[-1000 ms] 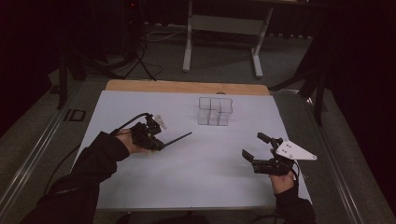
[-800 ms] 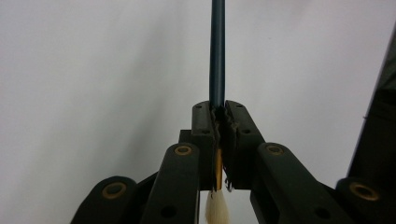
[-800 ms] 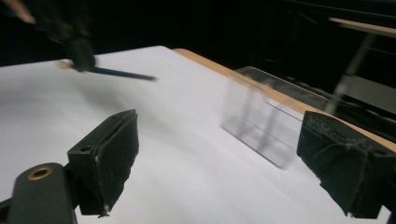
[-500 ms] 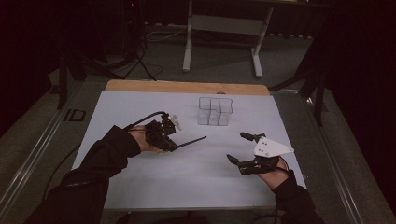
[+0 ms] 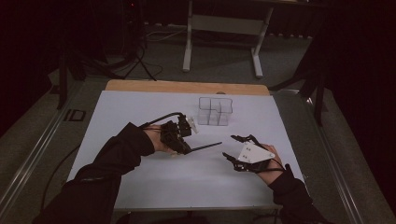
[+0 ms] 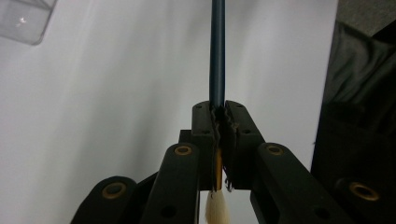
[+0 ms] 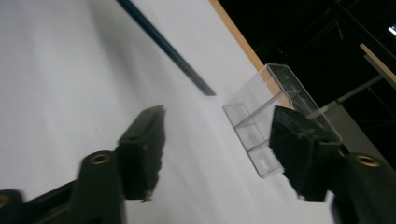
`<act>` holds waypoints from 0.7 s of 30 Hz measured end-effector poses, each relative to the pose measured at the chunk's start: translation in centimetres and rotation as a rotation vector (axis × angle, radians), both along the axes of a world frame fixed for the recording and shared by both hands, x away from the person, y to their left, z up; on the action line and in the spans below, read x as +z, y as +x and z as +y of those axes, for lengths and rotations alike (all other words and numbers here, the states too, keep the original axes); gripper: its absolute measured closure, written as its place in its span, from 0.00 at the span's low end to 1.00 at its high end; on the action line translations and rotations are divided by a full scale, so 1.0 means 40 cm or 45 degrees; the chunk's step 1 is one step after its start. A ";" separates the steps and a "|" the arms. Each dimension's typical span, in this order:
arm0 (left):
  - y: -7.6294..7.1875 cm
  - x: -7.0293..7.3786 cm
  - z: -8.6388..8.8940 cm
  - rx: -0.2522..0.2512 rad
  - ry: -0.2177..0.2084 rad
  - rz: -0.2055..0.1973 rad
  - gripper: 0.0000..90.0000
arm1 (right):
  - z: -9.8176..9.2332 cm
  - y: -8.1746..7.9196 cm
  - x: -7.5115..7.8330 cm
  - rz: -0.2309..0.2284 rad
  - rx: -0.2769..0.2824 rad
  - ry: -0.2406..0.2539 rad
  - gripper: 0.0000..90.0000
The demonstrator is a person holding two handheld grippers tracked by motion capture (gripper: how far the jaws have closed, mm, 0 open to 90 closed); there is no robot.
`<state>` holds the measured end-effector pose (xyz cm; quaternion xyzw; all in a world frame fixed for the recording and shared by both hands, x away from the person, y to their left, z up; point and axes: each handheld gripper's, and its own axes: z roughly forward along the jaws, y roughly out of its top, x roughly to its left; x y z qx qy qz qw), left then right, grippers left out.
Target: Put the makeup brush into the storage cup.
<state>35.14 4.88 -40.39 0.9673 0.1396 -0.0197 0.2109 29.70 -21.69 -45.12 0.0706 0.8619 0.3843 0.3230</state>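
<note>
A thin brush with a dark blue handle [image 5: 208, 147] [image 6: 217, 56] and pale bristles [image 6: 215, 210] is clamped in my left gripper [image 5: 188, 150] [image 6: 218, 114]. The handle points right, over the white sheet. A clear plastic box with several compartments [image 5: 215, 111] [image 7: 266, 107] stands just beyond it. My right gripper [image 5: 232, 148] [image 7: 219, 140] hovers to the right of the handle's tip. Its jaws have just been closing, stand apart, and have nothing between them. In the right gripper view the handle [image 7: 163, 44] lies ahead of the jaws.
The white sheet [image 5: 135, 107] covers the table, with a wooden strip [image 5: 187, 87] along its far edge. A metal stand [image 5: 224, 23] is on the floor behind. A corner of the clear box [image 6: 23, 18] shows in the left gripper view.
My left hand has carried the brush to the right, nearer the clear box. My right gripper has moved left toward the handle's tip, and its jaws have narrowed.
</note>
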 end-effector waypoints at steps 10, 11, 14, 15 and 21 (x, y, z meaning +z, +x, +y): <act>-0.010 -0.022 -0.053 -0.062 0.035 0.038 0.93 | 0.042 -0.014 -0.041 -0.111 0.069 -0.264 0.58; -0.010 -0.024 -0.057 -0.057 0.044 0.034 0.93 | 0.046 -0.016 -0.043 -0.116 0.078 -0.283 0.59; -0.013 -0.034 -0.066 -0.065 0.057 0.039 0.93 | 0.052 -0.015 -0.044 -0.168 0.146 -0.403 0.64; -0.015 -0.037 -0.068 -0.085 0.059 0.056 0.93 | 0.055 -0.017 -0.045 -0.175 0.162 -0.422 0.66; -0.017 -0.040 -0.075 -0.098 0.052 0.054 0.93 | 0.077 -0.032 -0.062 -0.233 0.202 -0.545 0.72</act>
